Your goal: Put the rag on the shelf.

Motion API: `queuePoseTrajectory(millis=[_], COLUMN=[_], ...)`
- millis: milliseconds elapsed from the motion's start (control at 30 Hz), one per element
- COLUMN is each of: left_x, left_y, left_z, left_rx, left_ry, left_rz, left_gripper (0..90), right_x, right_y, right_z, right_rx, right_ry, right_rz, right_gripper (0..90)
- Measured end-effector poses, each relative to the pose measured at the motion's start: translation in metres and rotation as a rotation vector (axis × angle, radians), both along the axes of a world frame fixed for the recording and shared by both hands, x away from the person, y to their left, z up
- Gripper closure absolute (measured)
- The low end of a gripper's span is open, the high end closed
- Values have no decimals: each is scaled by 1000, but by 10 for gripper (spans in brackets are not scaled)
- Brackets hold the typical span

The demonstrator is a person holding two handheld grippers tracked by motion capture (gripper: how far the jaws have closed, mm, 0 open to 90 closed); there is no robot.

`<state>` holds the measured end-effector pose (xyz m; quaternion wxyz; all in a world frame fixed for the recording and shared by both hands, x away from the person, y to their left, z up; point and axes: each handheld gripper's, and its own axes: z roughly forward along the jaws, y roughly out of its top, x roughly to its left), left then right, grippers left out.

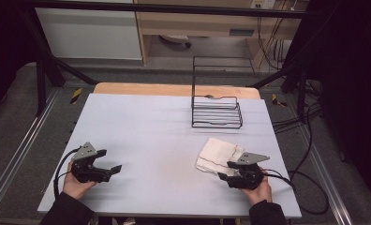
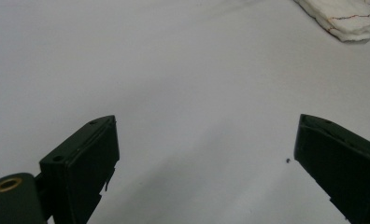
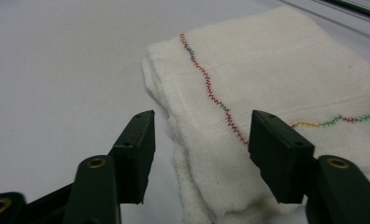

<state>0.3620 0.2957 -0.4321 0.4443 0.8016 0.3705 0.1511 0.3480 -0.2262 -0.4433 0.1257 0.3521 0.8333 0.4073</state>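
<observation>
From the high view, a folded cloth (image 1: 218, 153) lies on the right side of the worktop (image 1: 151, 126), in front of a wire rack (image 1: 216, 112) standing well apart at the far edge; the right gripper (image 1: 230, 176) sits at the cloth's near corner, and the left gripper (image 1: 109, 169) rests over bare worktop on the left, far from the cloth. In the left gripper view its jaws are spread wide with nothing between them, and the cloth (image 2: 346, 18) shows at the top right corner, far off. In the right gripper view the right gripper (image 3: 199, 149) has its jaws about half open around the cloth's (image 3: 276, 93) near folded edge (the one crossed by the coloured zigzag stitching), gripping nothing yet. The likely risk from here is a shallow pinch: if the jaws close while riding high on the stack, they could catch just the top layer, so the fold opens as it is lifted. Closing too near the corner could also let the soft fabric slip out, and pushing forward first might bunch it.
</observation>
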Motion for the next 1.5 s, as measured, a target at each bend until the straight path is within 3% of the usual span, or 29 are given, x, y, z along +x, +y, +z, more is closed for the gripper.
queuePoseTrajectory(millis=[167,367,533,833,967,1033,1233,1500], left_x=[0,0,0,0,0,-1,-1,-1], left_y=[0,-1,-1,-1,-1,-1,-1,-1], left_z=[0,0,0,0,0,0,0,1], left_rx=[0,0,3,2,5,2,2,3], left_ry=[-1,1,1,-1,-1,-3,-4,-5], left_rz=[0,-1,-1,0,-1,0,0,-2], left_gripper=[67,68,70,72,73,73,75,75], right_x=[0,0,-1,0,-1,0,2,0], right_y=[2,4,9,11,15,15,15,14], right_z=[-3,-6,-6,-5,-4,-3,-1,-1], right_rx=[-35,-62,-131,-162,-205,-199,-177,-167], right_ry=[5,-8,-38,-45,-64,-44,-13,-16], right_rz=[25,39,51,35,30,-1,-33,-29], right_gripper=[559,577,627,707,762,810,846,799])
